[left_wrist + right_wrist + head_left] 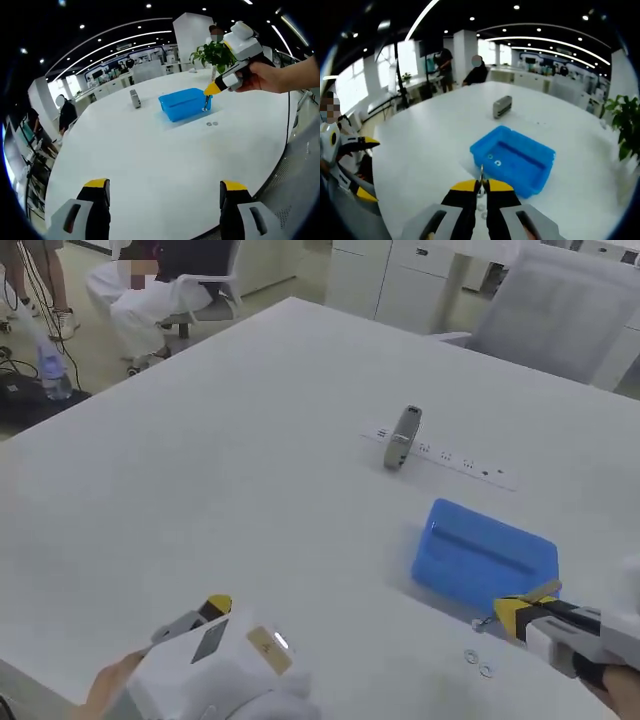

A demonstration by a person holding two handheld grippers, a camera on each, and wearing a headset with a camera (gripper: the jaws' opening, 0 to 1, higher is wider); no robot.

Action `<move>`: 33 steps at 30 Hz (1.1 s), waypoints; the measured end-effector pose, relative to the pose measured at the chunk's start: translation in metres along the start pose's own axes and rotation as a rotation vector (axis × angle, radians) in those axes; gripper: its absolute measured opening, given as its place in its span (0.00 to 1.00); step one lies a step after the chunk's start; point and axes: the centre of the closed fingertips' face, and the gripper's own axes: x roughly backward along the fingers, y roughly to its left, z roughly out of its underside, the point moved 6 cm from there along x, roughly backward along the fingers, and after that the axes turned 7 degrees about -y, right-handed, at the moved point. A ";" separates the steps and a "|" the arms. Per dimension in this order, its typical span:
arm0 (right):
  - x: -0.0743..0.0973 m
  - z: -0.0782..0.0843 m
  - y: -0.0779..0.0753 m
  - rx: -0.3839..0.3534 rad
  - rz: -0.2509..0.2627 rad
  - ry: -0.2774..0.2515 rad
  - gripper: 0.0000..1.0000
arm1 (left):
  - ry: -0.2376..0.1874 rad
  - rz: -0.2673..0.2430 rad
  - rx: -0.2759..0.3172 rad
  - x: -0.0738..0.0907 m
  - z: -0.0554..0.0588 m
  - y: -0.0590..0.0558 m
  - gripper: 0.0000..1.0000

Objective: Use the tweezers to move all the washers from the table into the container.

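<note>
On the white bench [250,490], near the front wall of the blue container [462,582], two washers [471,656] lie flat. They're tiny, light, stiff metal and likely slippery, so probably best pinched across the ring's edge. Right gripper [481,187] is clenched on the tweezers [481,174], tips down by the container's near side. Two dropped washers [490,156] sit inside. Left gripper [164,186] is released, jaws wide, well apart. Grey device [403,437] on the power strip [450,457] sits beyond; nothing seems to block.

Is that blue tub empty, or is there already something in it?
Not empty. In the right gripper view, two small washers lie on the floor of the blue container, near the corner closest to the gripper.
</note>
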 end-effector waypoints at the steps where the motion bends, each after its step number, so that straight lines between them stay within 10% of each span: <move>1: -0.001 -0.004 -0.001 0.000 0.001 -0.006 0.02 | 0.001 0.000 -0.001 0.000 0.000 0.000 0.93; 19: -0.035 -0.042 -0.027 0.021 0.076 -0.075 0.02 | 0.016 0.001 -0.007 -0.001 0.002 0.000 0.92; 33: -0.072 -0.018 -0.046 0.040 0.116 0.022 0.02 | 0.027 0.001 -0.008 -0.001 0.003 0.000 0.91</move>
